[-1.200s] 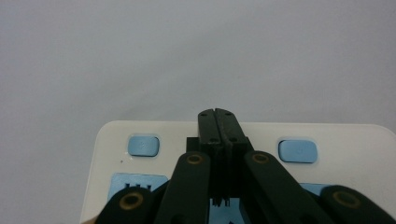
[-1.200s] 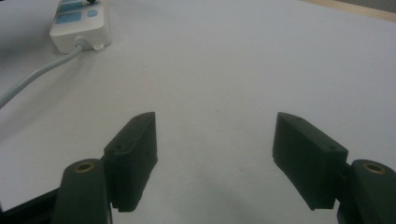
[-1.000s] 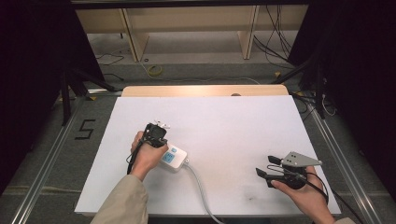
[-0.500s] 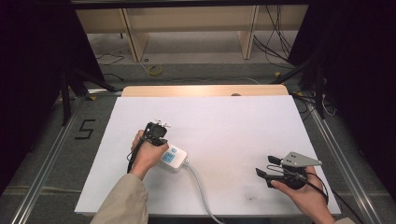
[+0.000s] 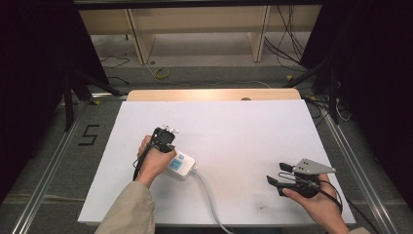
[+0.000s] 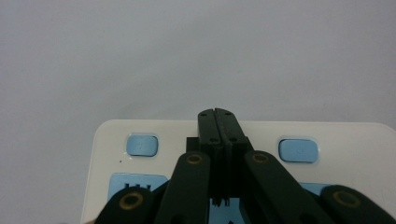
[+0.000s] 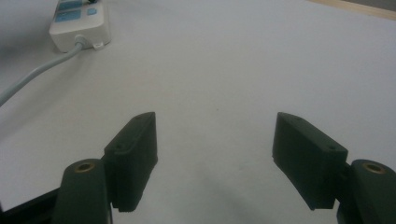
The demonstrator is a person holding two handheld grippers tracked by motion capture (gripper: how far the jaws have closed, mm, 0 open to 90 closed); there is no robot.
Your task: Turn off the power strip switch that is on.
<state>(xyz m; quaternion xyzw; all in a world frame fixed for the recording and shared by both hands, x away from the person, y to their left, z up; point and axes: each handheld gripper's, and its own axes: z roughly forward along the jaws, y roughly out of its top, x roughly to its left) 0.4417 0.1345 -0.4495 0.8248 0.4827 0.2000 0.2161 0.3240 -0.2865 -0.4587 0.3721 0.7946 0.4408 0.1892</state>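
A white power strip [image 5: 181, 165] with blue buttons lies on the white table [image 5: 234, 126], left of centre, and its grey cable [image 5: 207, 195] runs off the front edge. My left gripper [image 5: 165, 146] points down onto the strip from the person's left hand. In the left gripper view the left gripper [image 6: 218, 116] is shut, pads touching each other, with its tips over the strip's top face [image 6: 355, 144] between two blue buttons [image 6: 141, 144]. At the front right my right gripper [image 5: 278, 174] is held low and stands open over bare table [image 7: 215, 126], the strip [image 7: 79, 23] far off.
A wooden strip [image 5: 214, 94] borders the table's far edge. Beyond it are a wooden shelf frame [image 5: 258, 34] and loose cables on the floor. A "5" mark [image 5: 89, 135] is on the floor at the left. Metal rails run along both sides of the table.
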